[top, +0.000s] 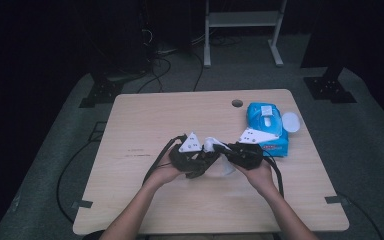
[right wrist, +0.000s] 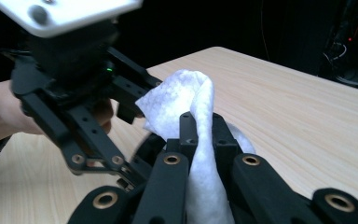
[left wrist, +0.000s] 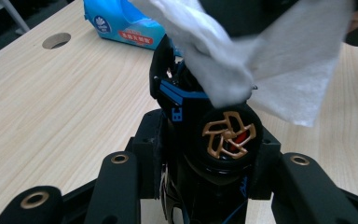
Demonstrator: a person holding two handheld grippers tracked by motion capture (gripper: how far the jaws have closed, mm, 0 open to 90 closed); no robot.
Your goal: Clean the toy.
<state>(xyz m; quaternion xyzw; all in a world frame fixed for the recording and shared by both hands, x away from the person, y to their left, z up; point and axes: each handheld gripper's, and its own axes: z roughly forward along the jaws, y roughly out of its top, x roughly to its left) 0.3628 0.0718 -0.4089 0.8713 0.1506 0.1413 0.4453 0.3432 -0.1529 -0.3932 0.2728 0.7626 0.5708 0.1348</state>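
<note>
Left gripper view: a small black toy car with a gold-spoked wheel [left wrist: 228, 135] sits clamped in the left gripper [top: 196, 159] above the pale wooden table [top: 145, 120], while the right gripper [right wrist: 204, 140] pinches a soft white wet wipe [right wrist: 186, 100] against it. The car is rigid and light, probably best held by its body; the wipe is limp. A blue wipes packet [top: 266, 125] lies well apart.

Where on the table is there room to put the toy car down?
The left half of the table is bare wood, as is the front strip near the person's arms. It is crowded at the right rear, where the blue wipes pack lies, and mid-table, where both tongs meet over the toy car and white wipe.
</note>
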